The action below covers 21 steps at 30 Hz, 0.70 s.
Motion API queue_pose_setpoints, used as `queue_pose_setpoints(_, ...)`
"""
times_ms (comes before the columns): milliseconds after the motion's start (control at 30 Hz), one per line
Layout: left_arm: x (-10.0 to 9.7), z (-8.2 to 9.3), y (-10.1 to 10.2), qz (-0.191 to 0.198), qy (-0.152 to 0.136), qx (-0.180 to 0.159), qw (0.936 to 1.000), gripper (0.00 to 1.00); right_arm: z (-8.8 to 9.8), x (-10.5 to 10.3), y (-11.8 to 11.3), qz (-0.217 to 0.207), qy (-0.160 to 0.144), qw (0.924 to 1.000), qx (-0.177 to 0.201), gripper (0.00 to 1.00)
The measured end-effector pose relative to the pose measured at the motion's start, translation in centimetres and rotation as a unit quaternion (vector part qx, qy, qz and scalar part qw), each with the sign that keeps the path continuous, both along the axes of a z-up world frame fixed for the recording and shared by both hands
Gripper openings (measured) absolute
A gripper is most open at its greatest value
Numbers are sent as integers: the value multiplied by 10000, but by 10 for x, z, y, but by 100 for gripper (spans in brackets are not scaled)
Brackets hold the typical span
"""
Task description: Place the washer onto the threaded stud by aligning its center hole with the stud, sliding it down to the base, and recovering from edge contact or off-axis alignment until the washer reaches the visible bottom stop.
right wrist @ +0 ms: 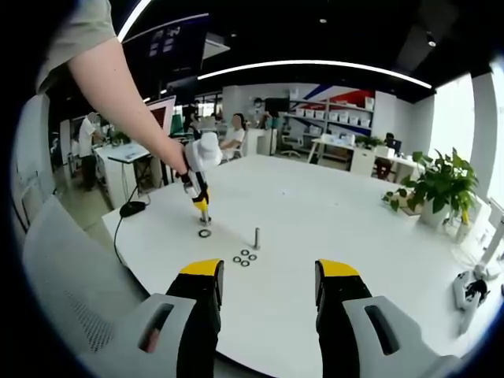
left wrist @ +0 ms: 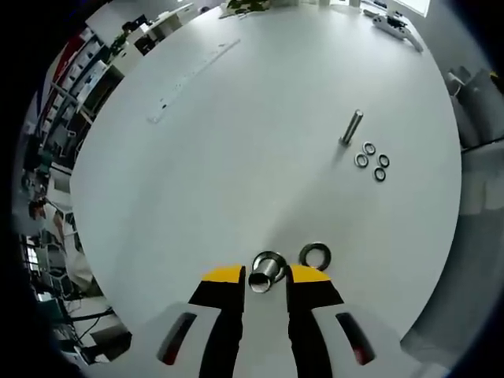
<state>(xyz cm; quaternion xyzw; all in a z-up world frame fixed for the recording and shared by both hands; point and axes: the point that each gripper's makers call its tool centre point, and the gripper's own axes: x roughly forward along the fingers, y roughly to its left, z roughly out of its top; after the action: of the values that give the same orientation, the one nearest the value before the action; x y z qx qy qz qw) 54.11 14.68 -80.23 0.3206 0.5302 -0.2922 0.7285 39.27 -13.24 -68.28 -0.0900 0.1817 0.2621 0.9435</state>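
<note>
Gripping a short silvery cylinder (left wrist: 266,271) between its yellow-tipped jaws, the left gripper (left wrist: 266,277) hangs low over the white table (left wrist: 236,142); the piece is shiny metal with a flanged rim and a dark open end toward the camera, and whether it stands on the table I cannot tell. Just beside it, to the right in the left gripper view, a washer (left wrist: 315,254) lies flat on the table: a grey metal ring with a dark centre hole, larger than the others. Farther off stands the stud (left wrist: 351,127), a slim upright metal rod, apart from the washer. Four small rings (left wrist: 372,160) lie clustered near its foot, none on it. In the right gripper view a person's hand (right wrist: 175,154) holds the left gripper (right wrist: 202,213) pointing down, tip just above the washer (right wrist: 205,233), with the stud (right wrist: 256,238) and rings (right wrist: 244,257) to one side. The right gripper (right wrist: 269,281) has jaws spread wide, nothing between them, well back from the parts.
</note>
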Motion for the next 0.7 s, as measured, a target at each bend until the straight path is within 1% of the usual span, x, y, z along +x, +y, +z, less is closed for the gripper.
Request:
queue_pose_setpoints(233,-1,3,4,122,-42,-18,9999,19,1,0,0,12,-4,10000,24,48)
queue_pose_setpoints(367,-4,6,4,127,-65,-31,9999,19,1,0,0,24,-6,10000,28,48)
queue_pose_setpoints(567,-10,15,4,177,-160,-104,9997,19,0,1,0,60,3,10000,22,48)
queue_pose_setpoints(700,-14,22,11,291,-218,-139,9992,19,0,3,-2,82,4,10000,27,48)
